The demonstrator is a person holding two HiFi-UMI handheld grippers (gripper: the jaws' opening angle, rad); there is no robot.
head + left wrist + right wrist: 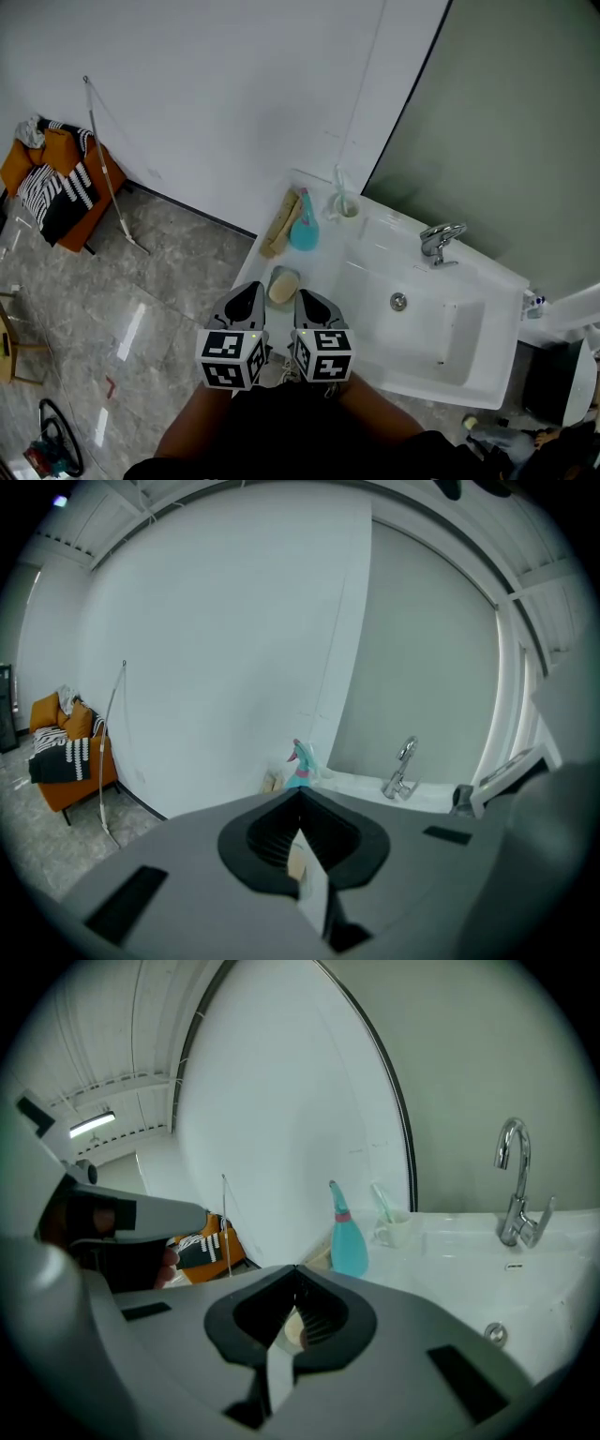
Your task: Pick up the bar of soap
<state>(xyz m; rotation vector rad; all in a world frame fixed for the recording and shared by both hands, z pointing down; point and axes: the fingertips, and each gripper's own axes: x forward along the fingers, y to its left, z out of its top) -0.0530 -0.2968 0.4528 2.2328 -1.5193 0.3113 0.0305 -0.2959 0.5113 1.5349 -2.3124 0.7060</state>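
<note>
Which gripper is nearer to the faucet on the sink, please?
Right. In the head view the right gripper is below and left of the faucet; the left gripper is beside it, farther left still, so farther from the faucet.

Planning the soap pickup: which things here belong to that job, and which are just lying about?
Job: bar of soap, its dish, left gripper, right gripper (both shut, empty).
Lying about: blue spray bottle, tan brush, cup, faucet, orange chair.
</note>
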